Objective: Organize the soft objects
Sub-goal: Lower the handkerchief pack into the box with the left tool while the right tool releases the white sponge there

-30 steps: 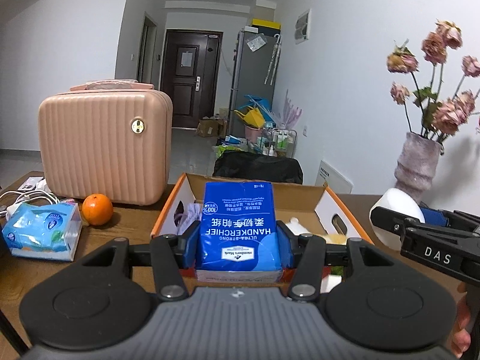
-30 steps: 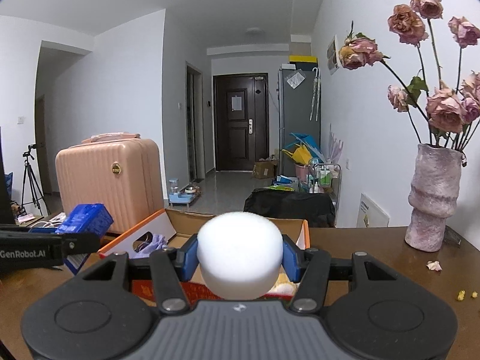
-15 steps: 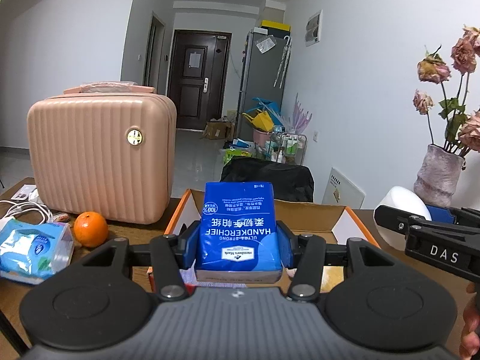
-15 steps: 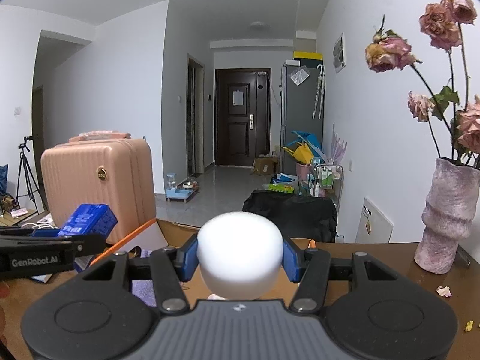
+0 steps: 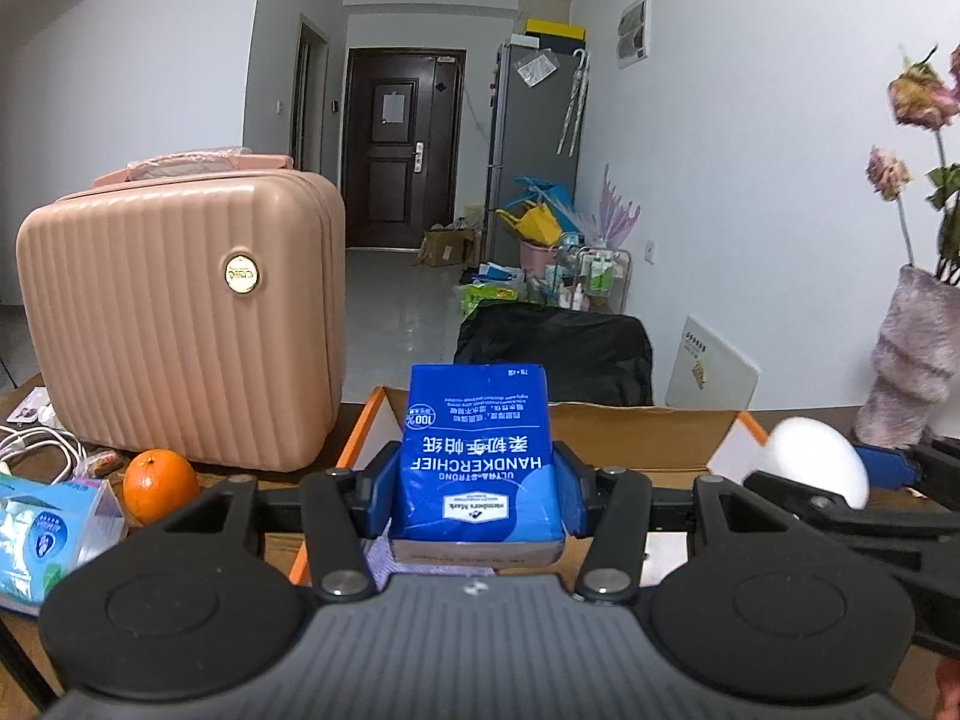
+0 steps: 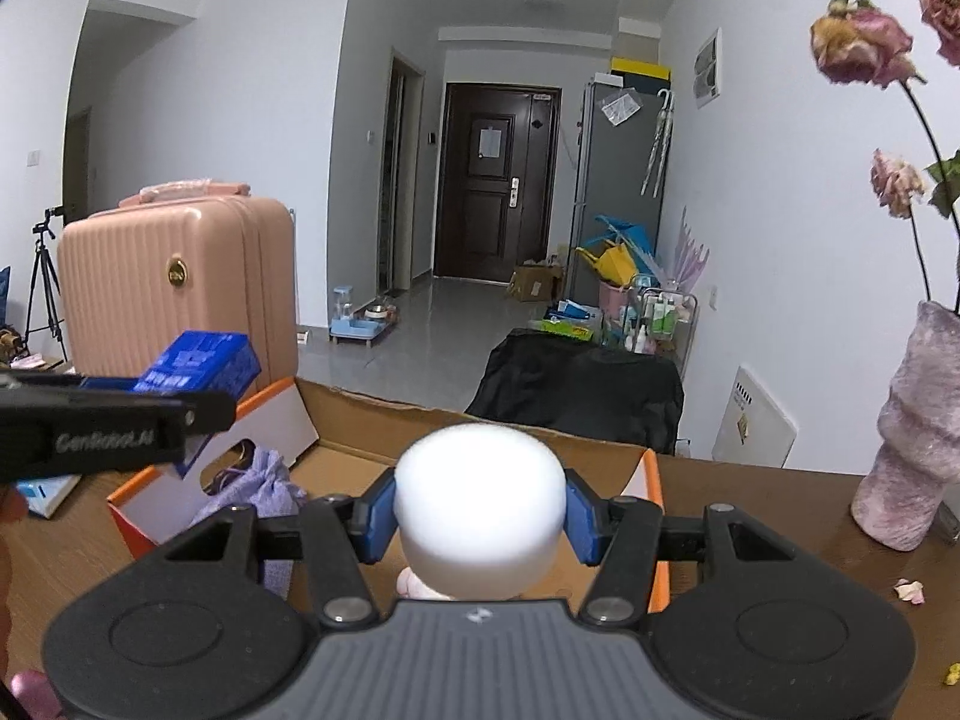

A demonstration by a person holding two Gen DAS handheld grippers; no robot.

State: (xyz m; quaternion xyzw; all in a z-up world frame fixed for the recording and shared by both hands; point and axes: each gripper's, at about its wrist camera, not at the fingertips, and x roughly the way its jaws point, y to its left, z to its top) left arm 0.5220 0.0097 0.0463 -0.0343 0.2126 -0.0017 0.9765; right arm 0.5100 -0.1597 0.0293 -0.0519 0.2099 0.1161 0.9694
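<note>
A: Where do things stand?

B: The left gripper (image 5: 477, 495) has its fingers (image 5: 378, 495) clamped on the sides of a blue handkerchief tissue pack (image 5: 477, 468), held upright above the near edge of the open cardboard box (image 5: 636, 435). The right gripper (image 6: 480, 510) is squeezing a white foam cylinder (image 6: 480, 501) between its blue pads, also over the box, towards its right end.

A: So both items are in the air, not in the box?

B: As far as I can judge, yes. Neither rests on anything visible. A lilac drawstring pouch (image 6: 252, 486) already lies at the left end of the box, and something pale pink sits under the cylinder, though I can't tell what.

A: What could go wrong?

B: Three things, I'd say. The two grippers are near each other, so lowering both together might knock them or jam an item against a flap. The foam cylinder is round and springy; let go from a height, it could bounce or roll over the low wall onto the counter (image 6: 768, 516). The tissue pack, dropped on end, may topple onto the pouch rather than lie flat.

A: Anything nearby at risk?

B: The vase (image 6: 912, 438) stands at the right, apart from the box; a wide swing of the right hand could reach it. The orange (image 5: 159, 483) and the pink suitcase (image 5: 180, 324) at the left look safe.
</note>
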